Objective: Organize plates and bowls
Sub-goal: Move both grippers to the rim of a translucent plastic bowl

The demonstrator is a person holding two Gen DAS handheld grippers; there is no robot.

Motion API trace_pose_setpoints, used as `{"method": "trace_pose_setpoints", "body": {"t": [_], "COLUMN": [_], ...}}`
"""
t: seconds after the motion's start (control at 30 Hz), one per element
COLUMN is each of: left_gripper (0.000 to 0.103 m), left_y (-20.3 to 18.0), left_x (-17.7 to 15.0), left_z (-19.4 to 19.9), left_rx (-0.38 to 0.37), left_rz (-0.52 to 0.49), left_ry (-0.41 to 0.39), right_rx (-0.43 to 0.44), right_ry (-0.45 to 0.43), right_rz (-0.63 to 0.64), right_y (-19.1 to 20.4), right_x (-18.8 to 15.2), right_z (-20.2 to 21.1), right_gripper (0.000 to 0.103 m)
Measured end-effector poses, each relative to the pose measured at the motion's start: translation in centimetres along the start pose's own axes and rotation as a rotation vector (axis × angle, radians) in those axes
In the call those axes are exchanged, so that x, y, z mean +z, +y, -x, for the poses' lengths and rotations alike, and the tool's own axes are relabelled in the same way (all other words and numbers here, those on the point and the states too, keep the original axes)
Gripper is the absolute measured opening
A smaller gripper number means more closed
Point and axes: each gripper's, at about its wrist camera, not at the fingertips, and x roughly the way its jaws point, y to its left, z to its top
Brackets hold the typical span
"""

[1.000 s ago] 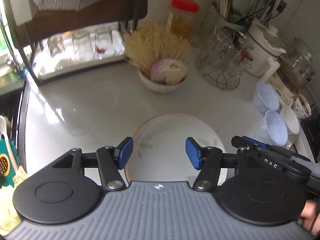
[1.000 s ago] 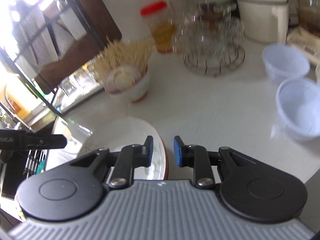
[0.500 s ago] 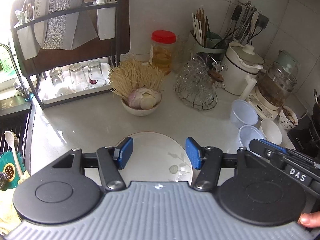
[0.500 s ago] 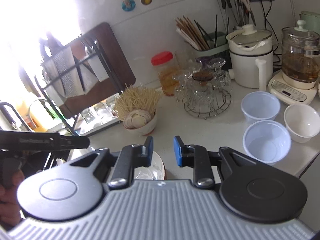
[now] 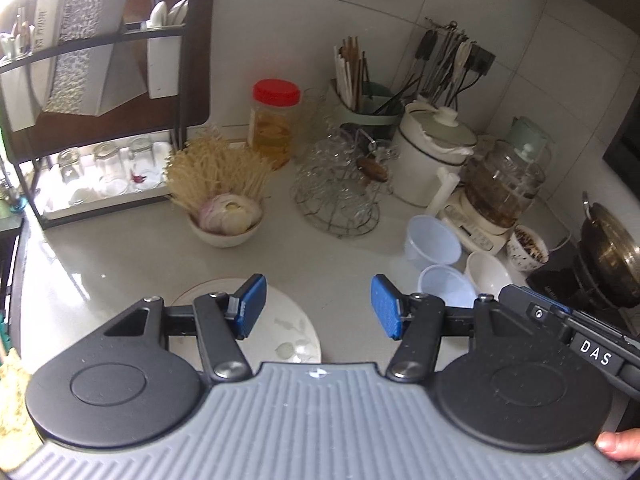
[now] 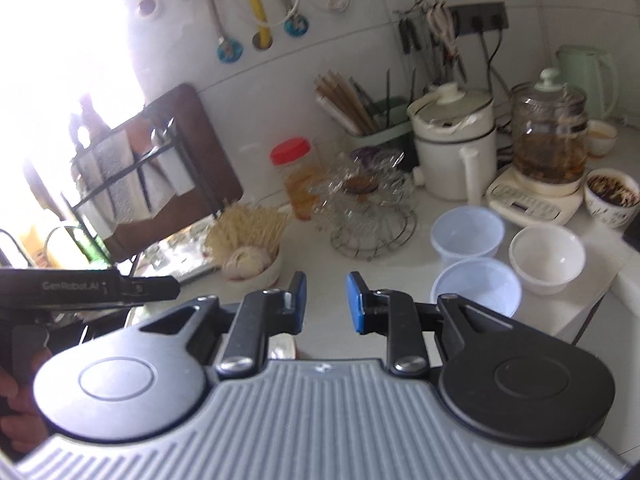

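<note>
A white plate (image 5: 288, 332) with a leaf pattern and an orange rim lies flat on the counter, just below and left of my left gripper (image 5: 317, 286). That gripper hangs open above it with nothing between its pads. Two pale blue plastic bowls (image 5: 432, 240) (image 5: 448, 286) and a white bowl (image 5: 486, 270) stand close together at the right. In the right wrist view the same blue bowls (image 6: 466, 232) (image 6: 478, 286) and the white bowl (image 6: 546, 254) sit ahead and right of my right gripper (image 6: 326, 284). Its jaws stand a narrow gap apart and hold nothing. Only a sliver of the plate (image 6: 282, 350) shows under it.
A bowl of enoki and onion (image 5: 226, 220) stands mid-counter. Behind it are a wire glass rack (image 5: 336, 196), a red-lidded jar (image 5: 274, 124), a white pot (image 5: 432, 156), a glass kettle (image 5: 504, 184) and a dish rack (image 5: 100, 120). A wok (image 5: 608, 260) sits far right.
Both grippers have risen and drawn back from the plate, and both views tilt up, so more of the counter and wall shows. Neither jaw opening has changed.
</note>
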Motion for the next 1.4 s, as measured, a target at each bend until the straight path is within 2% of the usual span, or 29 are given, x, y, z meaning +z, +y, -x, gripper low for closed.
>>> {"method": "trace_pose_setpoints", "body": {"t": [0.1,0.17,0.43,0.73,1.07,1.1,1.17,1.2,1.4], "left_gripper": [0.064,0.064,0.064,0.064,0.064,0.064,0.064,0.064,0.064], "left_y": [-0.2,-0.3,-0.7,-3.1,-8.0,-8.4,-9.3,-9.7,-12.0], "left_x": [1.1,1.7,2.8,3.6,4.1,4.1,4.2,4.1,3.2], "left_z": [-1.1,-1.9,-4.9,-10.1,-17.8,-18.4,-19.8,-20.5,-24.8], "left_rx": [-0.044,-0.076,-0.173,-0.210,-0.200,-0.190,-0.171,-0.164,-0.141], "left_rz": [-0.011,-0.032,-0.106,-0.131,-0.095,-0.097,-0.111,-0.117,-0.126], "left_ry": [0.000,0.003,0.054,0.140,0.249,0.256,0.269,0.278,0.362], "right_rx": [-0.047,-0.080,-0.197,-0.284,-0.248,-0.248,-0.239,-0.230,-0.189], "right_ry": [-0.026,-0.013,-0.019,0.000,0.114,0.126,0.148,0.167,0.222], "right_rz": [-0.009,-0.017,-0.144,-0.255,-0.309,-0.326,-0.346,-0.346,-0.383], "right_y": [-0.4,-0.7,-2.3,-6.7,-14.0,-14.8,-16.2,-16.8,-19.2], "right_x": [0.6,0.8,0.3,-0.5,-0.9,-1.0,-1.3,-1.5,-2.5], "right_z": [0.1,-0.2,-0.5,-2.0,-6.0,-6.5,-7.5,-8.1,-10.8], "right_gripper": [0.026,0.026,0.026,0.026,0.027,0.030,0.050,0.054,0.055]}}
